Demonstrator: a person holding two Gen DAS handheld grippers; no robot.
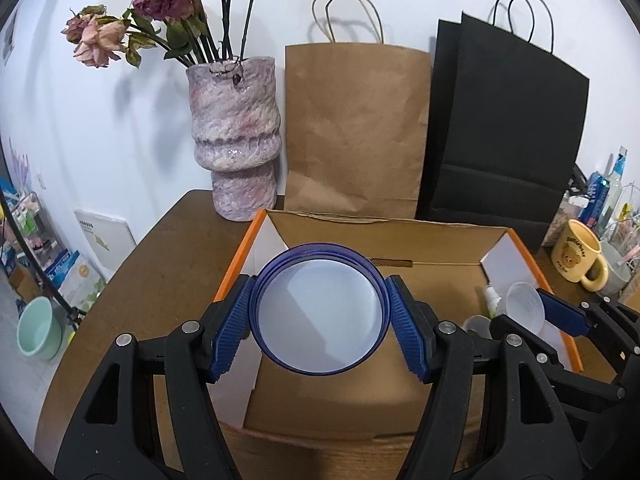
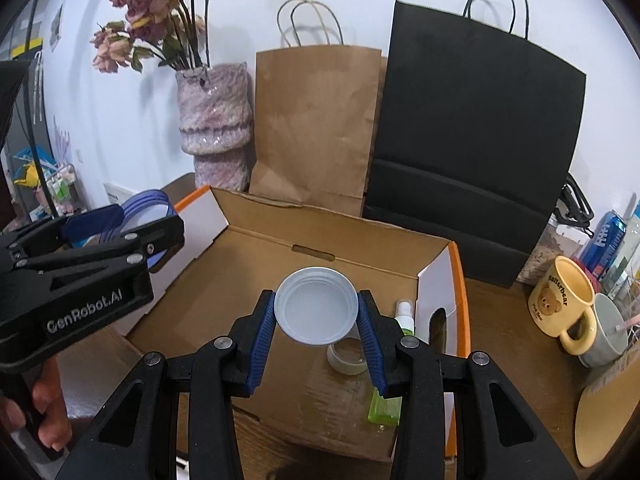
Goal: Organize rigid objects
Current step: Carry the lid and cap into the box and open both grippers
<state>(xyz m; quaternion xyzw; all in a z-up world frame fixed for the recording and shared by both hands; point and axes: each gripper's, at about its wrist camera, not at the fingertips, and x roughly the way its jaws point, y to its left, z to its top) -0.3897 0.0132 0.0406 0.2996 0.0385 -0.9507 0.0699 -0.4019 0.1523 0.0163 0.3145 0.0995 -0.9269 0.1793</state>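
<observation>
My left gripper (image 1: 320, 320) is shut on a blue translucent cup (image 1: 319, 308), its mouth facing the camera, held above the open cardboard box (image 1: 436, 240). My right gripper (image 2: 317, 320) is shut on a smaller clear plastic cup (image 2: 317, 305), also over the box (image 2: 256, 248). On the box floor under the right gripper lie a roll of clear tape (image 2: 345, 356) and a green spray bottle (image 2: 394, 364). The right gripper with its cup (image 1: 526, 304) shows at the right of the left wrist view. At the left of the right wrist view, a hand holds the left gripper (image 2: 120, 232).
A pink textured vase (image 1: 236, 136) with dried flowers, a brown paper bag (image 1: 356, 128) and a black paper bag (image 1: 504, 120) stand behind the box. A yellow bear mug (image 2: 562, 300) and a grey cup (image 2: 606, 332) sit right of it. A round board (image 2: 608, 420) lies front right.
</observation>
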